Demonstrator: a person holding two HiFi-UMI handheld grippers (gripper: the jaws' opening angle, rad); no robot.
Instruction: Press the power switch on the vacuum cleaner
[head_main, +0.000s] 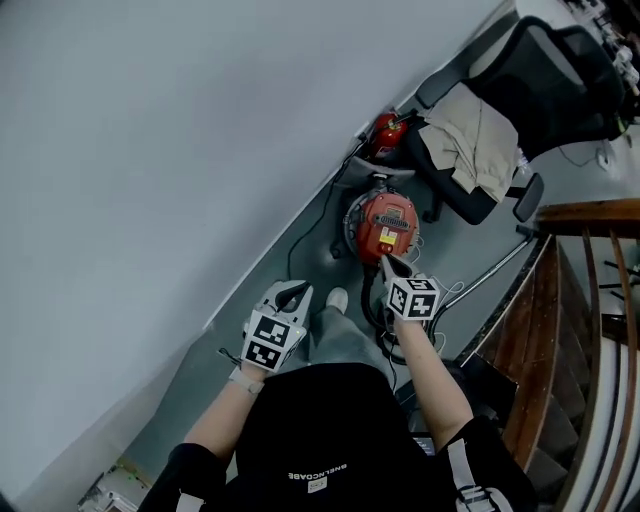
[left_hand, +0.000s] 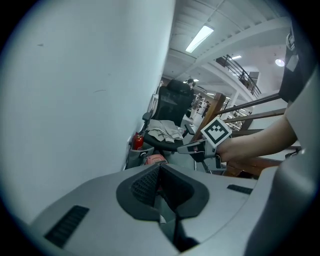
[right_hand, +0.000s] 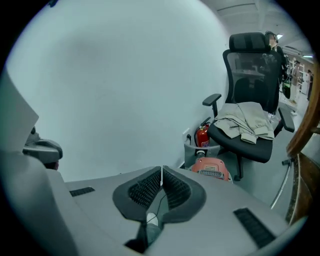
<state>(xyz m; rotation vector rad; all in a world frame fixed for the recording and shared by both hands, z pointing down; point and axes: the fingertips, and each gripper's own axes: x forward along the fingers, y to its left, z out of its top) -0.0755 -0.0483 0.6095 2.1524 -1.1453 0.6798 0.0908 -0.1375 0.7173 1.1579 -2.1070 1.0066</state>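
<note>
Though near, vac beyond R tool

Vacuum cleaner top is unobstructed from above. Wall bounds the left, stair railing the right; office chair and fire extinguisher stand close behind it

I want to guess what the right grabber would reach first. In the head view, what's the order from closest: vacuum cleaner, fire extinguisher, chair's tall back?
1. vacuum cleaner: on the floor, just ahead of the right gripper.
2. fire extinguisher: beyond the vacuum cleaner, against the wall.
3. chair back: farthest, up and off to the right.
</note>
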